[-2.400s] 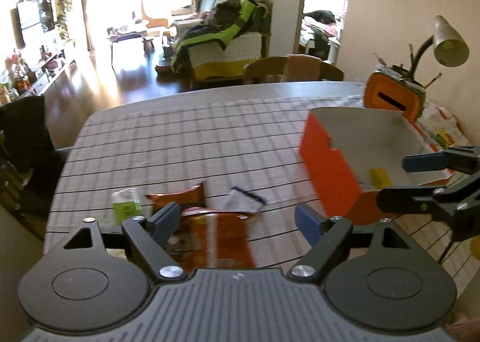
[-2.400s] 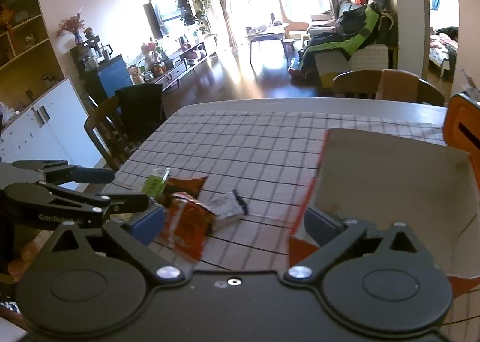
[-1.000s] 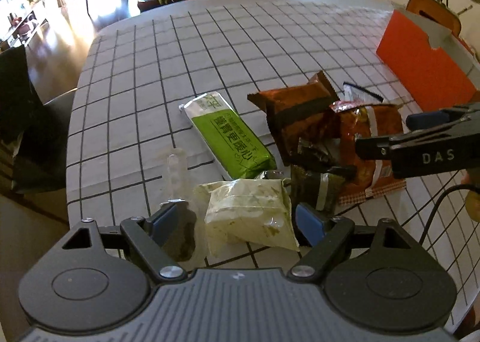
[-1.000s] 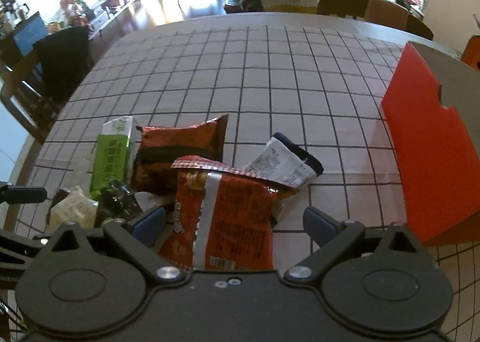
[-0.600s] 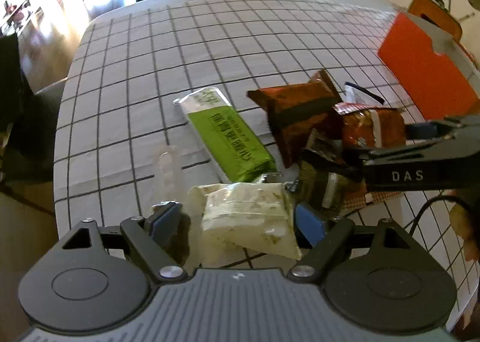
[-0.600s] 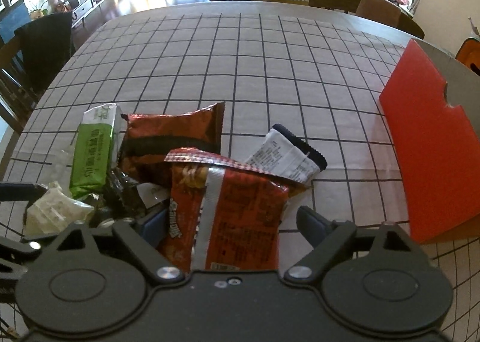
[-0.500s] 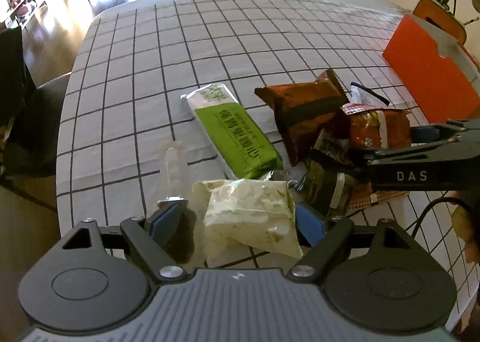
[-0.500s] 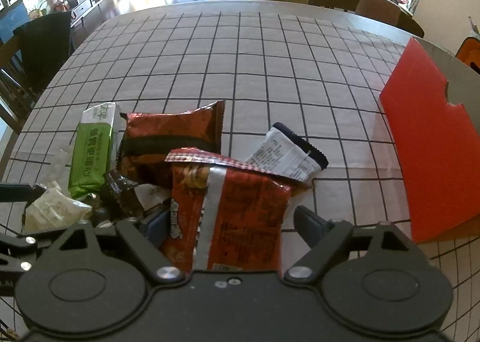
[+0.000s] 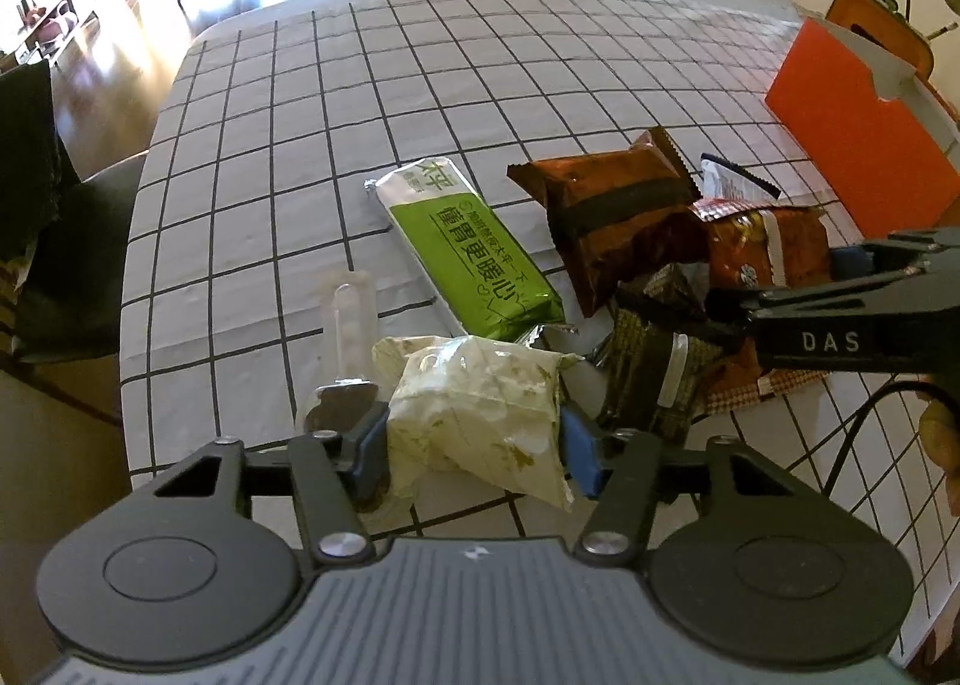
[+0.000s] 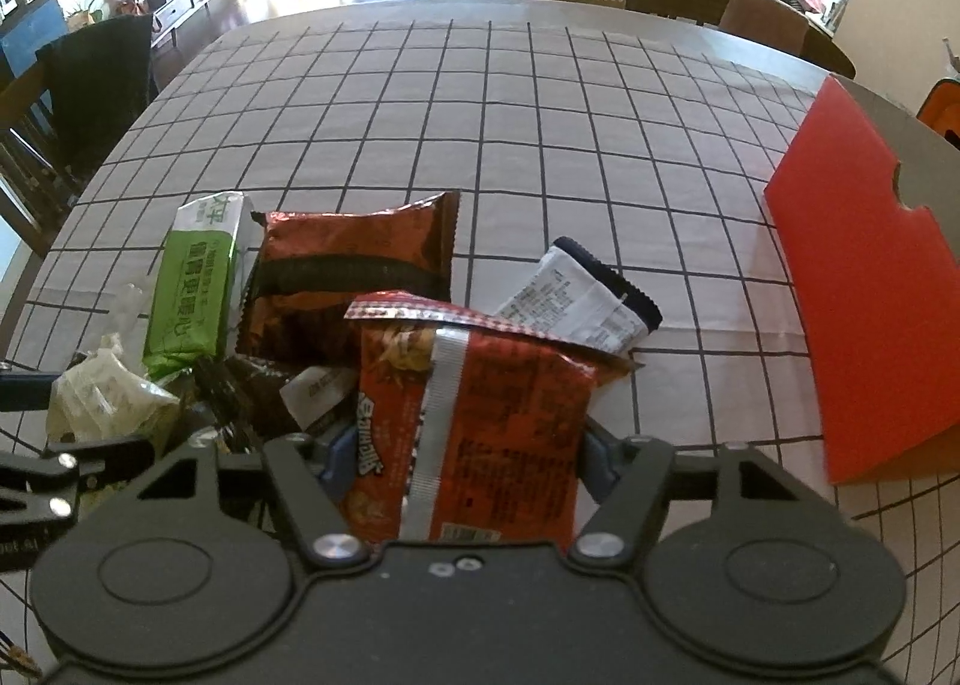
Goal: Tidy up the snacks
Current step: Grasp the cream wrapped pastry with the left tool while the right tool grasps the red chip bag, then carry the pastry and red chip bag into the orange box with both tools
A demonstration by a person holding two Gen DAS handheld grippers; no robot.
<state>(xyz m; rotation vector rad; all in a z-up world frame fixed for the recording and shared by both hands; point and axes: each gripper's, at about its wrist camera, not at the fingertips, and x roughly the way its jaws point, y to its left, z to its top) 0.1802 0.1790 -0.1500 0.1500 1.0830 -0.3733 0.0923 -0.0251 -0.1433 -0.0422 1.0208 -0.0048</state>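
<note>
A heap of snacks lies on the checked tablecloth [image 9: 360, 102]. My left gripper [image 9: 474, 448] is shut on a pale crinkled snack packet [image 9: 474, 403] at the near edge. My right gripper [image 10: 465, 463] is shut on a red chip bag [image 10: 474, 415] with a silver strip. A green bar pack [image 9: 468, 253], a dark red pouch [image 9: 606, 205], a white-and-black sachet [image 10: 576, 301] and a dark wrapped snack [image 9: 648, 373] lie between them. An orange box [image 10: 864, 289] stands at the right. The right gripper also shows in the left wrist view [image 9: 852, 289].
A clear plastic tube [image 9: 348, 325] lies left of the pale packet. Chairs [image 10: 720, 6] stand at the far table edge, and one dark chair [image 10: 96, 84] at the left. A lamp and an orange holder [image 9: 882, 30] stand behind the box.
Both grippers came down onto the snack heap. The left jaws closed on the pale packet and the right jaws closed on the red chip bag.
</note>
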